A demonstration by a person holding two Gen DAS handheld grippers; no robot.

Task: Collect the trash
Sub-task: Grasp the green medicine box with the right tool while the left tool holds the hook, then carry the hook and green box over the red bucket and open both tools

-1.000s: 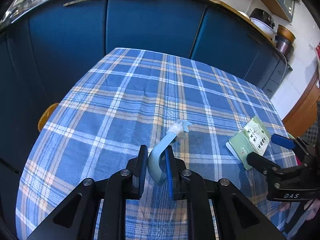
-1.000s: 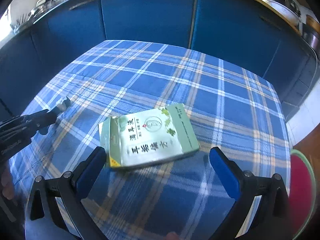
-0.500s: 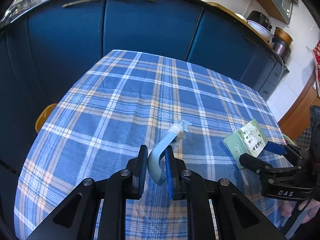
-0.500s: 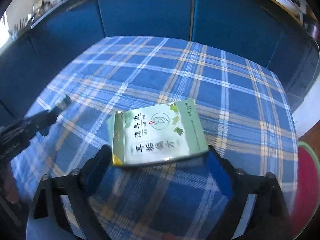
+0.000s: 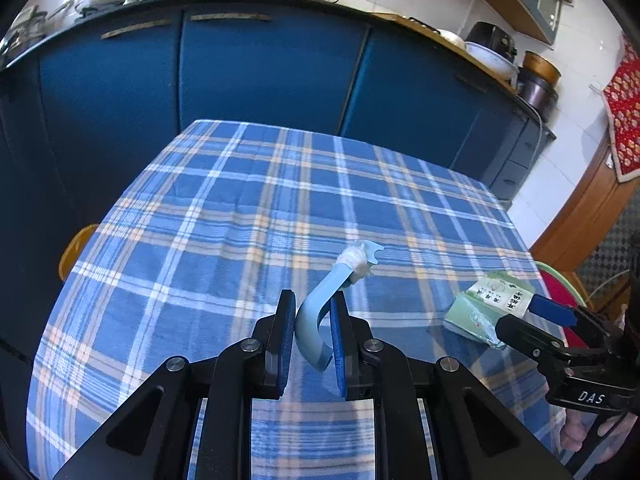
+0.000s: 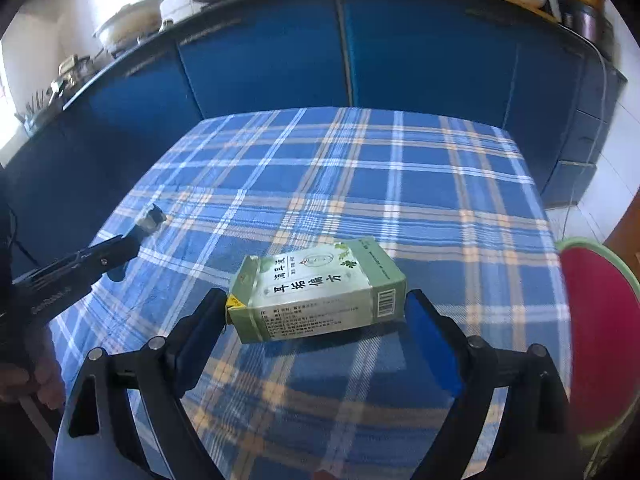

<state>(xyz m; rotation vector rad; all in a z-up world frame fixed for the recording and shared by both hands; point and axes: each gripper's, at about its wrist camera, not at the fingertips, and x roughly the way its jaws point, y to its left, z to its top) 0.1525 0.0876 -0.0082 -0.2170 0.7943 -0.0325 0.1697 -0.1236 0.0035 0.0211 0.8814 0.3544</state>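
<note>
My left gripper (image 5: 312,312) is shut on a curved light-blue plastic hook (image 5: 320,308) with white wrapping at its far tip, held above the blue plaid tablecloth (image 5: 240,216). My right gripper (image 6: 316,304) is closed on a small green medicine box (image 6: 316,292) by its two ends and holds it lifted off the cloth, tilted. The box also shows in the left wrist view (image 5: 488,304), gripped by the right gripper at the table's right side. The left gripper shows in the right wrist view (image 6: 80,264) at the left.
Blue kitchen cabinets (image 5: 260,80) stand behind the table, with pots and bowls on the counter. A red stool with a green rim (image 6: 600,340) stands at the table's right. A yellow stool (image 5: 74,248) sits at the table's left edge.
My right gripper closed from wide open onto the green box and raised it off the cloth. My left gripper kept the blue hook and rose a little.
</note>
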